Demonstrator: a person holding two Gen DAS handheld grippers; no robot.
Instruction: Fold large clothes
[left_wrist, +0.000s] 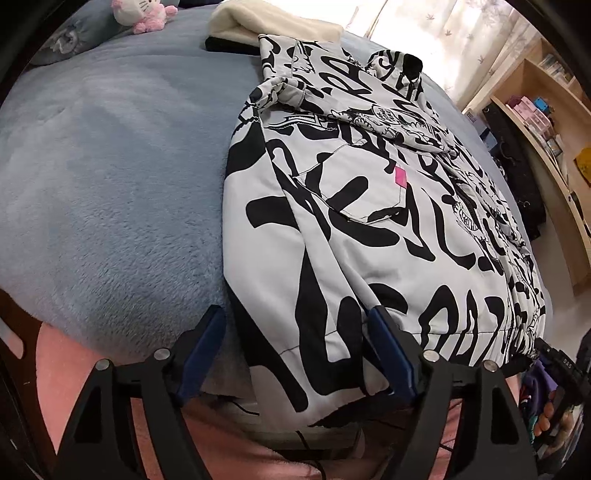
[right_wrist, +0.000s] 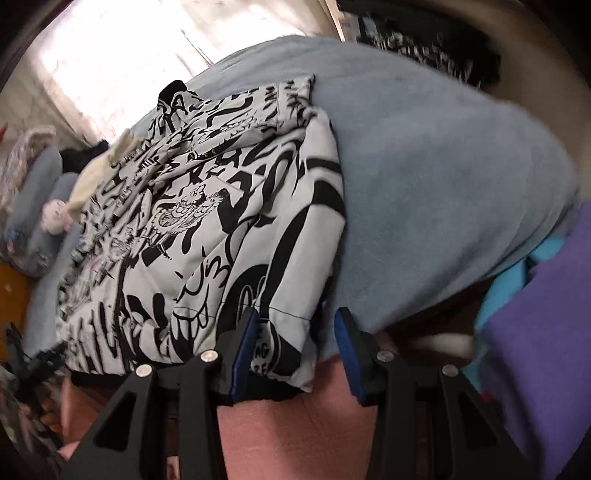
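A large white jacket with black graffiti print lies flat on the blue fleece bed cover, sleeves folded over its front, collar at the far end. My left gripper stands open at the near hem. Its left finger rests over the bed cover and its right finger over the jacket, with the hem's left corner between them. In the right wrist view, the jacket shows from its other side. My right gripper is open around the hem's right corner. Its right pad stands clear of the cloth.
A folded cream blanket and a pink plush toy lie at the bed's far end. Wooden shelves stand to the right. A purple cloth hangs near the bed's edge. Pink fabric shows below the bed cover.
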